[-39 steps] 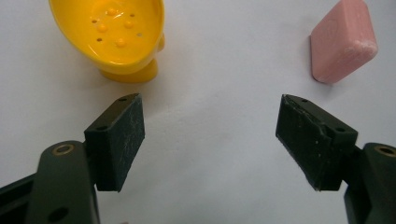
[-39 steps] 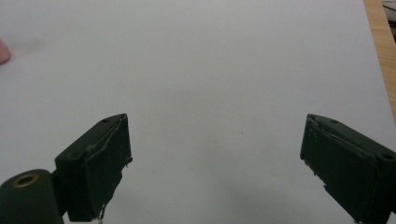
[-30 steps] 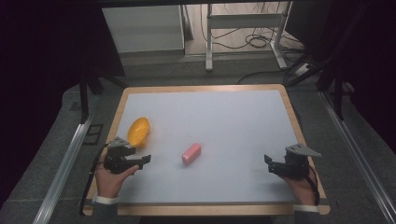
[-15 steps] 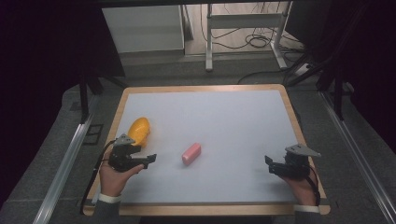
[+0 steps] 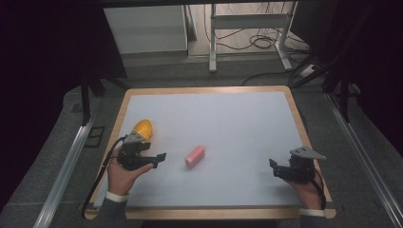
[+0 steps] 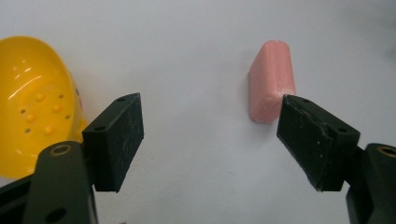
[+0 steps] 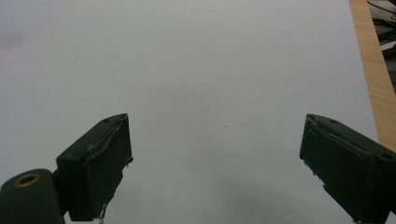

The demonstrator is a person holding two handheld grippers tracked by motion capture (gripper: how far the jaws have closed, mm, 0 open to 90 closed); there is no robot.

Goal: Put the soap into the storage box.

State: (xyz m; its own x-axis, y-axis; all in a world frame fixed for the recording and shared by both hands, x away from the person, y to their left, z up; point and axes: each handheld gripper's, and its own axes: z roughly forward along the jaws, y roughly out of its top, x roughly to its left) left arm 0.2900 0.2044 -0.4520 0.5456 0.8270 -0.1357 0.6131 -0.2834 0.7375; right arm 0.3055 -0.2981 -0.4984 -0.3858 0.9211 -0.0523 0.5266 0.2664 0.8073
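The worktop [image 5: 247, 123] is a pale sheet framed in wood, and it carries two things, both towards its left edge; the larger, a yellow perforated bowl [image 5: 142, 128] lying on its side, sits close to that edge, and the smaller, a pink bar of soap [image 5: 195, 156], lies a little nearer the middle and towards the near edge. The left hand-held gripper [image 5: 159, 157] is just beside the bar, pointing at it with its jaws spread wide and nothing between them; in the left gripper view the bar [image 6: 271, 80] lies ahead and off towards one jaw, not centred. The right hand-held gripper [image 5: 272, 167] rests near the right near corner, well apart from both things, its jaws likewise parted and empty. The step in hand looks like the reach for the bar; to do it well, shift sideways until the bar sits midway between the jaws, straddle its narrow width rather than its length, go low to the worktop, then close gently, since soap is likely slippery.
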